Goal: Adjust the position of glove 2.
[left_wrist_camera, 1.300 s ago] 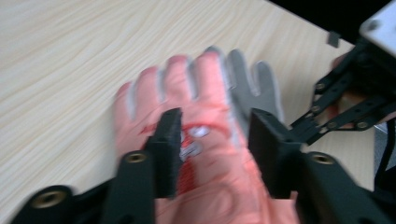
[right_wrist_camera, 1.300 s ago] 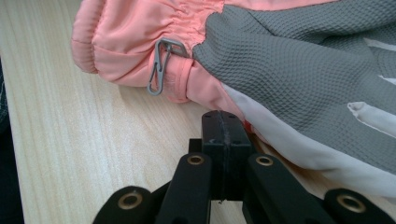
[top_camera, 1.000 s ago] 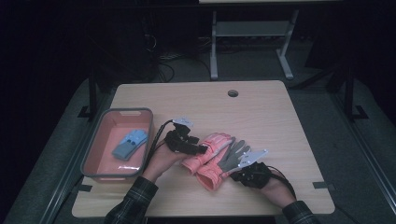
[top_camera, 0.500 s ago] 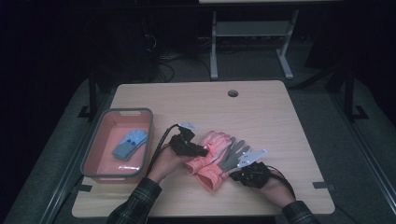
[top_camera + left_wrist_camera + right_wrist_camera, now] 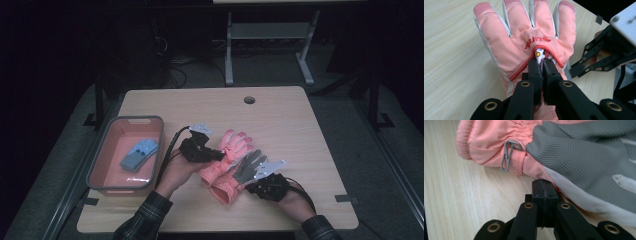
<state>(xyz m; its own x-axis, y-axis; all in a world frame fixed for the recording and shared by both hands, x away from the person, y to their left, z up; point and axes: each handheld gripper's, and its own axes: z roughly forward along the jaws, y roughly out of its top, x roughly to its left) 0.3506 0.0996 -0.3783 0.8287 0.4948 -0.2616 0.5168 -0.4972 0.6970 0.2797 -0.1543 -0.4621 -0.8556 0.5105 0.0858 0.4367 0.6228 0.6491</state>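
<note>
Left gripper view, left claw (image 5: 541, 65) clenched on pink glove (image 5: 524, 42) tab, apparently.

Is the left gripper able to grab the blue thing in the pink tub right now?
Probably not yet: the left gripper is shut on the pink glove. The blue thing lies uncovered in the tub.

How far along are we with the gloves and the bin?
Done: a blue item lies in the pink bin. In hand: the left gripper, jaws just closed, pinches the pink glove at its zipper pull; the right gripper is shut beside the grey-palmed glove. Left: both gloves remain on the table.
</note>
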